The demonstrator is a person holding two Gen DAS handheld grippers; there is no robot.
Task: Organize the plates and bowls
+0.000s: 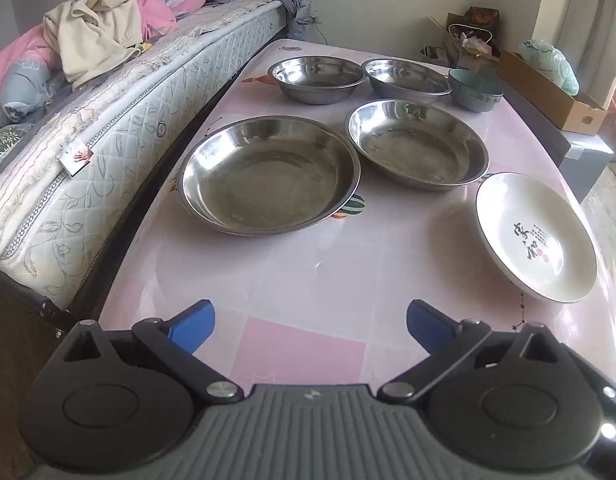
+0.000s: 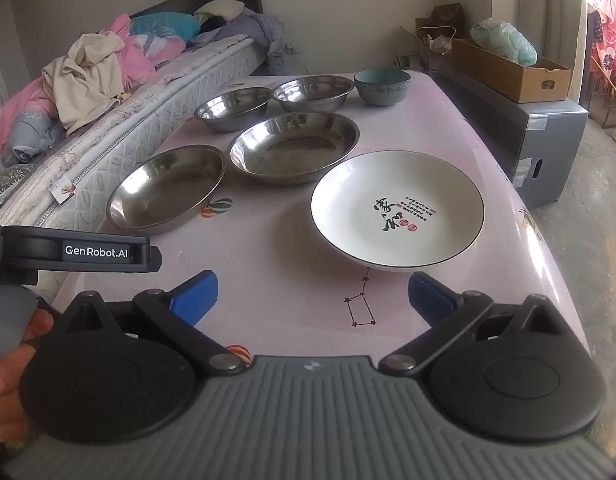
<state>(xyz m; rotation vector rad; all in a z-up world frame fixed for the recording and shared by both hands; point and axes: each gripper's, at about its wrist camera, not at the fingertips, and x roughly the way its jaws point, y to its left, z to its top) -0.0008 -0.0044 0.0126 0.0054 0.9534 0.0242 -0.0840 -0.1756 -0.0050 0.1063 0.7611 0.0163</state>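
On a pink patterned table [image 1: 308, 272] lie two wide steel plates: a near-left one [image 1: 268, 176] [image 2: 166, 186] and one behind it to the right [image 1: 418, 144] [image 2: 294, 148]. Two steel bowls [image 1: 318, 78] [image 1: 406, 80] stand at the back, with a teal bowl [image 1: 474, 90] [image 2: 382, 86] to their right. A white plate with black writing [image 1: 536, 236] [image 2: 398, 210] lies near right. My left gripper [image 1: 310, 326] hangs open over the table's front, nothing between its blue fingers. My right gripper [image 2: 312, 298] is open just before the white plate.
A bed with a quilted mattress [image 1: 108, 152] and heaped clothes runs along the table's left side. A grey box [image 2: 548, 148] carrying a cardboard tray [image 2: 512, 72] stands right of the table. A hand [image 2: 12, 364] holds the left gripper's body [image 2: 80, 254] at the left of the right wrist view.
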